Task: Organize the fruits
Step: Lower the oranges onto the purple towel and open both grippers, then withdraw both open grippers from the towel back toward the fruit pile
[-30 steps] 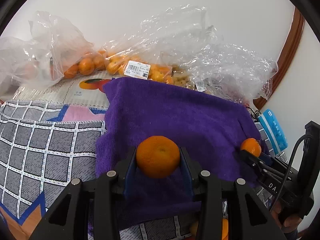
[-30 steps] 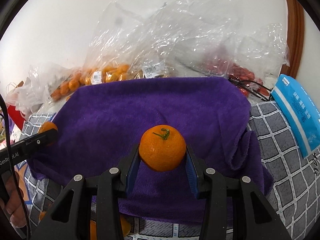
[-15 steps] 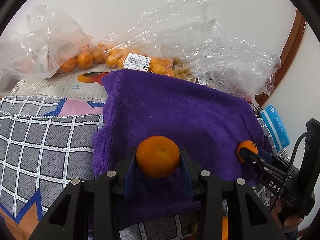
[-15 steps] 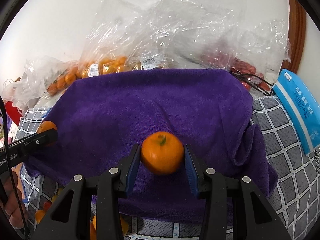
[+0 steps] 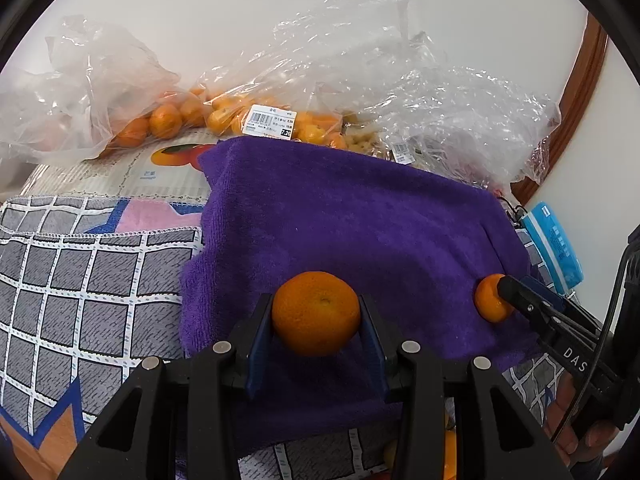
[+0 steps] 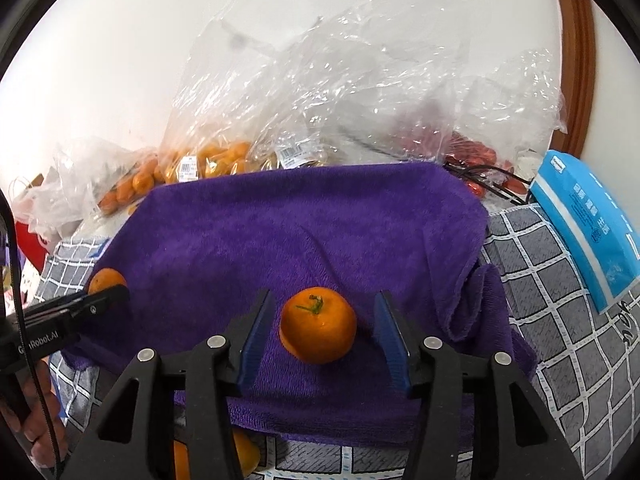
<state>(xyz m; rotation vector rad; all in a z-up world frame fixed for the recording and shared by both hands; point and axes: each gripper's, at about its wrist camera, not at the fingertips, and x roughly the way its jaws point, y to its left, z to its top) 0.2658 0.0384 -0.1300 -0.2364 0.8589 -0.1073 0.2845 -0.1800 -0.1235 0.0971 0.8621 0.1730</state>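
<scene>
Oranges (image 5: 164, 122) in clear plastic bag (image 5: 92, 92)

Both views are bright and evenly lit, the light seemingly from overhead. The fisheye lenses bend straight lines near the rim and leave black corners. Glare glints off the crumpled plastic bags (image 6: 360, 92), washing out their contents. A soft shadow sits under the mandarin (image 6: 318, 326) on the purple towel (image 6: 320, 216). Focus is sharp centrally, softer at the edges.
</scene>
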